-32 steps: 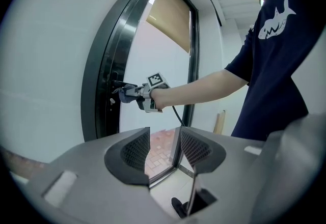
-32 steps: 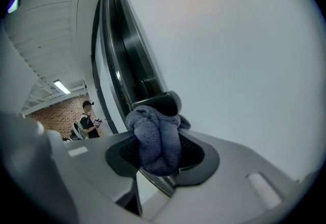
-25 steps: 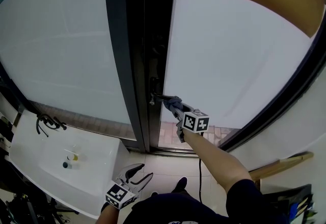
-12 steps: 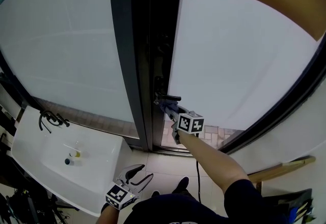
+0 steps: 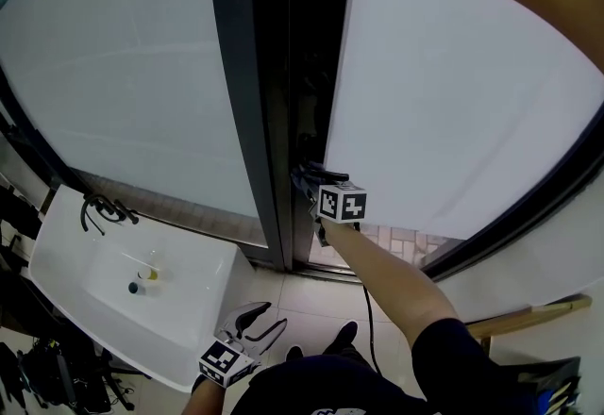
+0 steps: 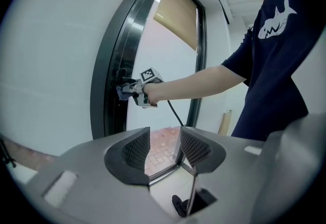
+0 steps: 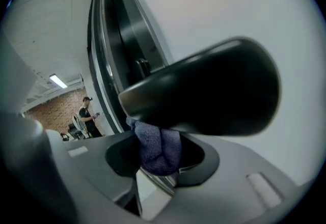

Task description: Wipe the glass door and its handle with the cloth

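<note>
The right gripper was clenched on the cloth, holding it up against the underside of the dark handle at the edge of the door, apparently to rub the lever. The left gripper hung low, jaws apart with nothing between them, well clear of the work. Room looked tight between handle and frame, while the glass to the right lay open for broad strokes.

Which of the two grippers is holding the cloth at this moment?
The right gripper: the blue cloth is clamped in its jaws, right at the black door handle. The left gripper hangs low, jaws apart and empty.
</note>
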Demonstrator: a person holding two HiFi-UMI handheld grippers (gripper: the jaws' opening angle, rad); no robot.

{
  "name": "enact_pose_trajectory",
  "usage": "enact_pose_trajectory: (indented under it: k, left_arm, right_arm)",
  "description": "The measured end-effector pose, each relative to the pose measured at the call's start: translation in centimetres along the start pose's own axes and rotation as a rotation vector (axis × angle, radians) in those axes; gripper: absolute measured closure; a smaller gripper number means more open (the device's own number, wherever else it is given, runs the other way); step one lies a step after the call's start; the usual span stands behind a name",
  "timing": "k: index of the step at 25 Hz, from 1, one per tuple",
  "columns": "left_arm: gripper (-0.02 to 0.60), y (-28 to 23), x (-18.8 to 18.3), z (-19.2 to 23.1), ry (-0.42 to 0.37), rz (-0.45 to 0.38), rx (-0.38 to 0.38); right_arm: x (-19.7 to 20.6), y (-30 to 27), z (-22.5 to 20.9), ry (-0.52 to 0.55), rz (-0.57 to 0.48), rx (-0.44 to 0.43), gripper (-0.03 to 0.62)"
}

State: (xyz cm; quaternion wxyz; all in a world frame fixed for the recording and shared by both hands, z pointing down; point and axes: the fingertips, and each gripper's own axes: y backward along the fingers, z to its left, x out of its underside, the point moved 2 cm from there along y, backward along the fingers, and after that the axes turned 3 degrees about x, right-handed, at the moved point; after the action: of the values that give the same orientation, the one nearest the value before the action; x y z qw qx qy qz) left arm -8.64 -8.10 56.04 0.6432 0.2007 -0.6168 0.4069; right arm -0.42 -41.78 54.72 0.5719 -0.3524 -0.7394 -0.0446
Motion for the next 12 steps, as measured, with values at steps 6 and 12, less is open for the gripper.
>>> enact_pose_trajectory:
  k: [6, 12]
  left_arm:
    - [0.397, -0.7, -0.2, 0.2, -0.010, 0.001, 0.008]
    - [0.397, -1.3, -0.6, -0.5, -0.027, -0.006, 0.027]
  right_arm:
    - [0.4, -0.4, 0.3, 0.127, 0.116, 0.020, 0.448]
    - [3.2, 0.7, -2.2, 0.118, 0.214, 0.089, 0.448]
